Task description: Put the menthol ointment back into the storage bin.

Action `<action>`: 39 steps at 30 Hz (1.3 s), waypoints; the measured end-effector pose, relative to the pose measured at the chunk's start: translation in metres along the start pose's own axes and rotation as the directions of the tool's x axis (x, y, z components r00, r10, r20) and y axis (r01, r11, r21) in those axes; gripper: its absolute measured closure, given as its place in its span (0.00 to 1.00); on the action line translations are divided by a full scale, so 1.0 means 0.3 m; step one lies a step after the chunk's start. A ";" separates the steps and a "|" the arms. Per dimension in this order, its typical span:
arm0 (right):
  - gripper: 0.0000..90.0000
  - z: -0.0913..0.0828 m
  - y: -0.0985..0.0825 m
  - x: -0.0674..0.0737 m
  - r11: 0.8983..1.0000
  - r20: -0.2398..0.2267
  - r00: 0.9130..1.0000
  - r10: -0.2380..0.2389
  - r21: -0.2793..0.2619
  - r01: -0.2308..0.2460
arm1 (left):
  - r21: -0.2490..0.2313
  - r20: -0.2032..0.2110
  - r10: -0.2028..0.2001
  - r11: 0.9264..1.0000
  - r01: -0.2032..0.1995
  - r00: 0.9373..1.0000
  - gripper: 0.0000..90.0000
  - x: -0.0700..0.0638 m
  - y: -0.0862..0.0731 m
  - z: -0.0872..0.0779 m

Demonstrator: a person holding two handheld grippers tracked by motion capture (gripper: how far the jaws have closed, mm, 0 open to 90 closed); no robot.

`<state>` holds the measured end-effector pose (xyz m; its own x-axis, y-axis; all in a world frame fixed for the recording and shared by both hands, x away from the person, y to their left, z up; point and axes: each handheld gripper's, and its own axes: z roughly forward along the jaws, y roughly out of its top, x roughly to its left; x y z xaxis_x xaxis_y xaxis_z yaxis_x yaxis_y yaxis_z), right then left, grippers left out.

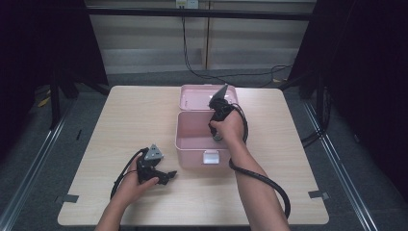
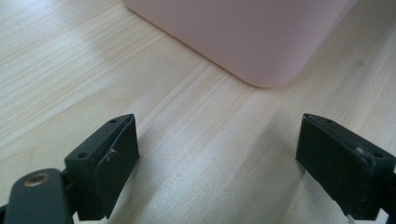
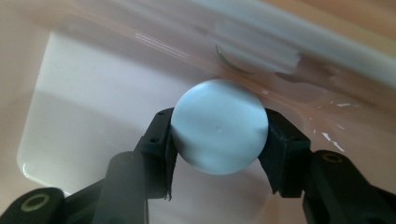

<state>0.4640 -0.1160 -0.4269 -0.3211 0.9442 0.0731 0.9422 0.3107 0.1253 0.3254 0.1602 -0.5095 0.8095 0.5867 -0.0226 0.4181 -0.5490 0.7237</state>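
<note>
An open pink box (image 1: 190, 144) with its lid (image 1: 192, 96) folded back stands mid-table. My right gripper (image 3: 219, 135) is shut on a pale blue ball (image 3: 219, 126), both pads pressing its sides, and holds it inside the box above the pale bottom (image 3: 93, 116). In the high view the right gripper (image 1: 219, 132) points down into the box's right side, the hand covering the ball. My left gripper (image 1: 166, 177) rests on the table left of the box's front, and its jaws stand wide open with bare wood between them. The box's rounded corner (image 2: 261, 51) lies just ahead of it.
The light wooden table (image 1: 120, 125) has room left and right of the box. A white latch (image 1: 210, 156) sits on the box's front wall. Black cables (image 1: 262, 180) trail from both grippers. Dark frames and floor rails flank the table.
</note>
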 end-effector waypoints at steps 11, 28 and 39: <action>0.56 0.005 0.000 0.011 1.000 0.002 1.000 -0.011 -0.001 0.011 | 0.000 0.000 -0.001 1.000 0.001 1.000 0.14 0.000 0.000 0.000; 0.55 0.025 -0.007 0.007 1.000 0.003 1.000 -0.017 -0.003 0.017 | 0.000 0.000 0.000 1.000 0.000 1.000 0.14 0.000 0.000 0.000; 0.51 0.024 -0.008 0.007 1.000 0.009 1.000 -0.016 0.005 0.016 | -0.002 0.000 -0.002 1.000 0.002 1.000 0.14 0.000 0.000 0.000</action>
<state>0.4618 -0.1140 -0.4342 -0.3354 0.9400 0.0620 0.9374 0.3265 0.1215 0.3254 0.1601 -0.5095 0.8085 0.5881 -0.0240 0.4192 -0.5467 0.7248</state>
